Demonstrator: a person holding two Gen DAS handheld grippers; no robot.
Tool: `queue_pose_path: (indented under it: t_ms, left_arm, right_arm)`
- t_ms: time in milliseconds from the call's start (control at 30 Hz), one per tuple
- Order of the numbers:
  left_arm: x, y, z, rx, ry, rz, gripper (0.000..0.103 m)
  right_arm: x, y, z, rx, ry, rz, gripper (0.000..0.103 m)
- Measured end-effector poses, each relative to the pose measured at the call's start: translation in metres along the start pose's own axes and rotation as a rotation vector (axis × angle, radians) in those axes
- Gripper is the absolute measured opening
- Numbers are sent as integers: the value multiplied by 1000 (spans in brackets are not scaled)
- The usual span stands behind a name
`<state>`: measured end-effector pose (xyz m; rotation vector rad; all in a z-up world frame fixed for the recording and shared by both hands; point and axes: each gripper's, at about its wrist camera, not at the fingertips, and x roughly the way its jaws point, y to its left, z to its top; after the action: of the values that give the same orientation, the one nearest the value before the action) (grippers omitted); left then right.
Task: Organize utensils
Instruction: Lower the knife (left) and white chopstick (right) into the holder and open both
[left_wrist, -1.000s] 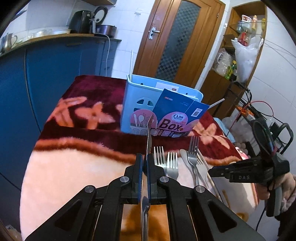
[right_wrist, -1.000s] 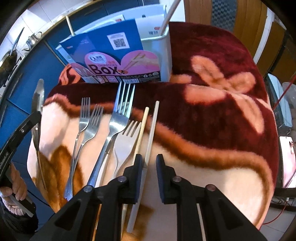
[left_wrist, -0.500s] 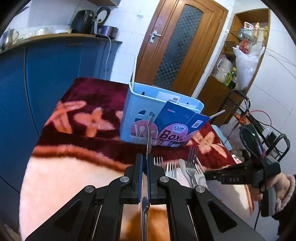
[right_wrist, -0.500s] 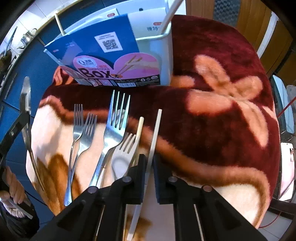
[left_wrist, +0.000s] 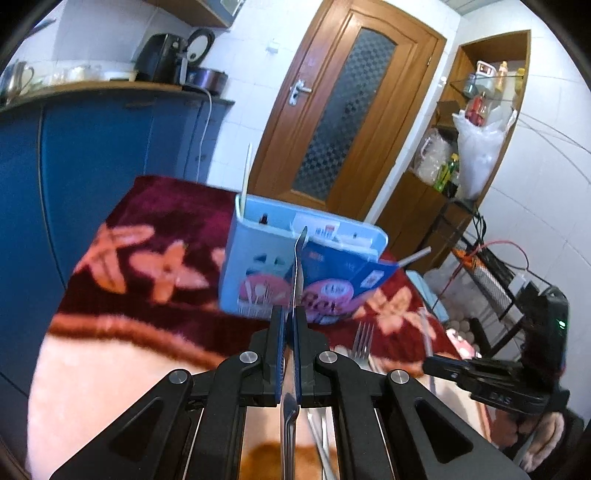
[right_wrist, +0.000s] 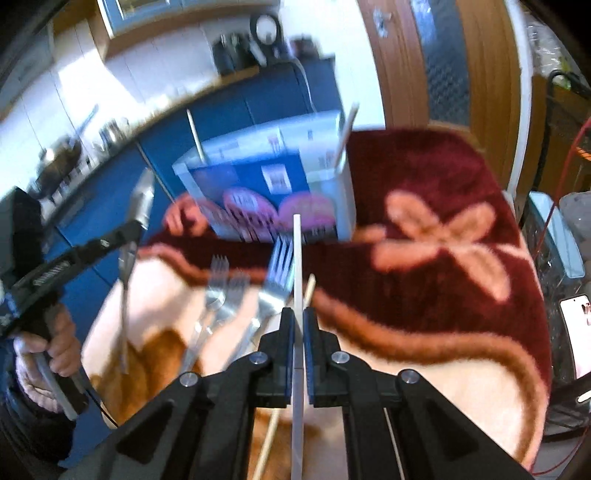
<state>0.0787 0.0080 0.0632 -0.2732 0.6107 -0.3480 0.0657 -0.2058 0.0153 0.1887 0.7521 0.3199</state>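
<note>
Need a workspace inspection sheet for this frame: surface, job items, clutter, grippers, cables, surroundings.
Surface: plush blanket, maroon and cream with a flower pattern, covers the table.
Job's things: light blue utensil holder upright with a blue Box card in front; forks loose on the blanket; one tan chopstick beside them.
Clutter: phone at the table's edge.
Grippers: left hand-held gripper shut on a metal spoon; right hand-held gripper shut on a white chopstick.
Cables: red wire by the rack.
Surroundings: blue cabinets, wooden door, shelf with a white bag.
</note>
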Motion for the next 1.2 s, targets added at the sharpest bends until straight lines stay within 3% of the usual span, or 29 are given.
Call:
queue_pose_path:
  t_ms: [233, 600, 867, 1200]
  left_arm:
    - [-6, -12, 37, 35, -112, 19, 4]
    - [1, -20, 116, 25, -362, 104, 4]
    - [42, -14, 140, 24, -435, 184, 4]
    - [66, 0, 147, -29, -498, 188, 4]
  right_arm:
    - [-30, 1, 21, 11, -195, -9, 7]
    - [-45, 4, 40, -8, -308, -27, 7]
    - [-40, 7, 62, -33, -340, -25, 7]
    - [-27, 20, 111, -60, -434, -44, 7]
